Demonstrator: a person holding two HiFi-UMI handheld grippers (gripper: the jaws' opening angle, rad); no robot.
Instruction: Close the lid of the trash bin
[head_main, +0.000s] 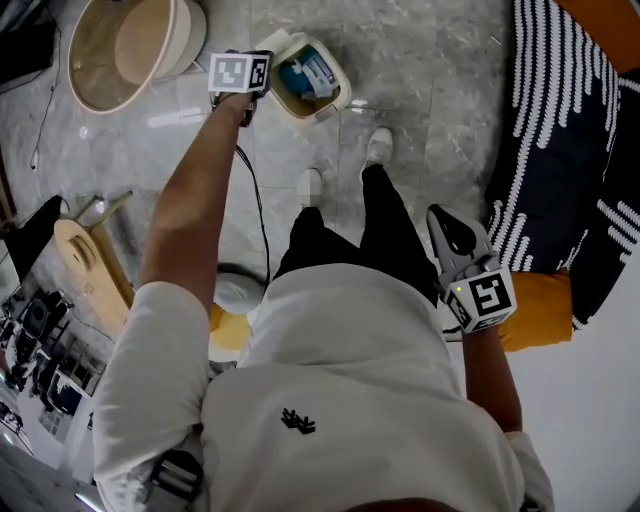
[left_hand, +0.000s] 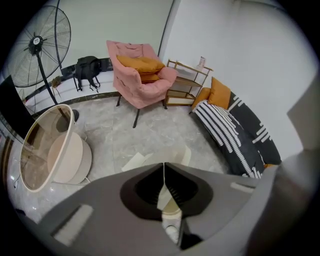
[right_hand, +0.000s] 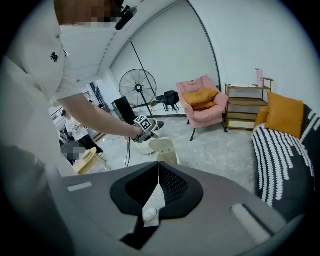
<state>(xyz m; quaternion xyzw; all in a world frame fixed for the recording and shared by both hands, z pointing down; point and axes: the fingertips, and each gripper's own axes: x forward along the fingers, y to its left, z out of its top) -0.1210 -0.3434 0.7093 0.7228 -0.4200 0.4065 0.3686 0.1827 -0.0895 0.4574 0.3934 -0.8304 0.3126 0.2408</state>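
The cream trash bin (head_main: 312, 88) stands on the marble floor ahead of the person's feet, its lid (head_main: 277, 42) tipped up and blue waste showing inside. My left gripper (head_main: 262, 82) is stretched out to the bin's left rim beside the raised lid, jaws shut with nothing between them. In the left gripper view (left_hand: 163, 167), cream parts of the lid (left_hand: 135, 161) show just past the jaw tips. My right gripper (head_main: 447, 225) hangs by the person's right leg, shut and empty. The right gripper view (right_hand: 158, 165) also shows the bin (right_hand: 163, 146), far ahead.
A round cream tub (head_main: 128, 50) sits left of the bin. A black cable (head_main: 259, 205) runs across the floor. A striped black-and-white sofa (head_main: 570, 150) with an orange cushion (head_main: 535, 312) fills the right side. A pink armchair (left_hand: 140, 75), a standing fan (left_hand: 38, 45) and a wooden shelf (left_hand: 187, 84) stand beyond.
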